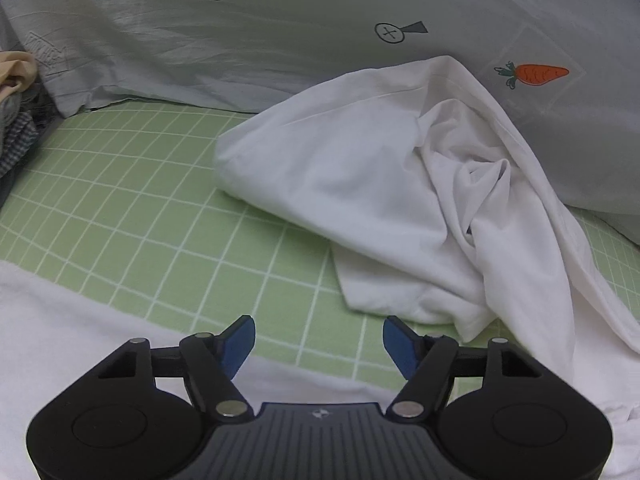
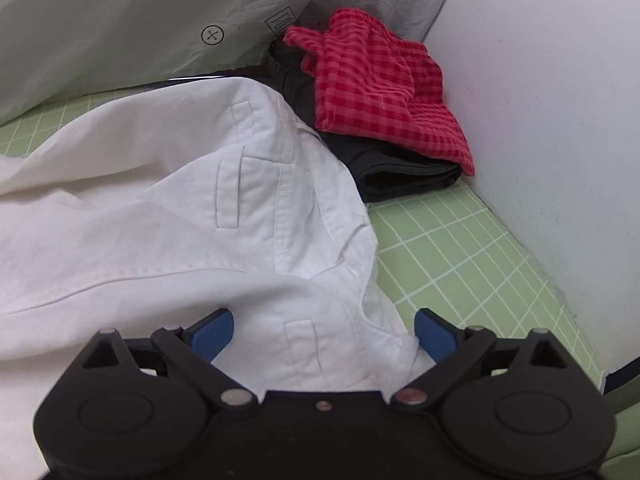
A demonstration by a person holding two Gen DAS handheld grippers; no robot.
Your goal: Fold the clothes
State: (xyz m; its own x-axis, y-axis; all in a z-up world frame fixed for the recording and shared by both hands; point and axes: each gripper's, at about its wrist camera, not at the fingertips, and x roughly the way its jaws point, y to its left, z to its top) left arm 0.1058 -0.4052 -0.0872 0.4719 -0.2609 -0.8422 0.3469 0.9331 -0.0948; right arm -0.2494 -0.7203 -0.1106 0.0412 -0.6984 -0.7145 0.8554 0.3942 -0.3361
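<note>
The left gripper (image 1: pixel 319 338) hangs with its blue pads (image 1: pixel 240 342) spread wide apart and nothing between them, over the green grid-patterned bed sheet (image 1: pixel 132 208). In the left wrist view a crumpled white garment (image 1: pixel 360 184) lies heaped on the sheet from the centre out to 3 o'clock, its far edge resting against a pale grey pillow (image 1: pixel 280 40) that fills the view from 10 to 2 o'clock. The pillow carries small circled cross marks and an orange carrot print (image 1: pixel 540 74) at 2 o'clock. A strip of white cloth also runs across the near edge, from 9 o'clock under the gripper body toward 4 o'clock. At 9 to 10 o'clock sits a loose pile of clothes (image 1: pixel 18 120), beige and blue-checked, at the pillow's corner.

The right gripper (image 2: pixel 324 334) is likewise open, jaws well apart, and white trousers (image 2: pixel 160 208) with belt loops on the waistband lie directly beneath it; a bunched fold of the waistband rises between the blue pads (image 2: pixel 434 334) and touches the right one, but nothing is clamped. The trousers spread from 9 o'clock to the centre. At 1 o'clock a folded red checked garment (image 2: pixel 372 88) rests on top of a folded black garment (image 2: pixel 404 172), both tucked against a white wall (image 2: pixel 540 120) at 3 o'clock
</note>
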